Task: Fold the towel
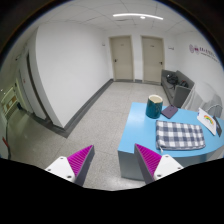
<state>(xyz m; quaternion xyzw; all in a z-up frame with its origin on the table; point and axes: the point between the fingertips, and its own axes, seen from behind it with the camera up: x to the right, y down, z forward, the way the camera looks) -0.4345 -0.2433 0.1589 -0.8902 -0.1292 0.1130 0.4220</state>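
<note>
From the gripper view, the gripper [108, 160] hangs released and empty, its two fingers spread wide apart, each carrying a ribbed magenta pad [76, 160] on the inner face. Ahead of the right finger and a little to its right lies the navy-and-white checked cloth towel [180, 134], a soft rectangle lying flat, apparently folded though the layers are hard to tell, near the front edge of a smooth light-blue rectangular table [136, 128]. Beyond the towel, further back on the table, stands a dark-green cylindrical cup with a pale rim [155, 105], upright and apart from the towel; a small dark flat item [170, 111] lies beside it. The table's near corner points toward the gap between the fingers, and pale speckled floor [90, 115] spreads open to the left, running back to white walls and two cream doors [135, 58].
</note>
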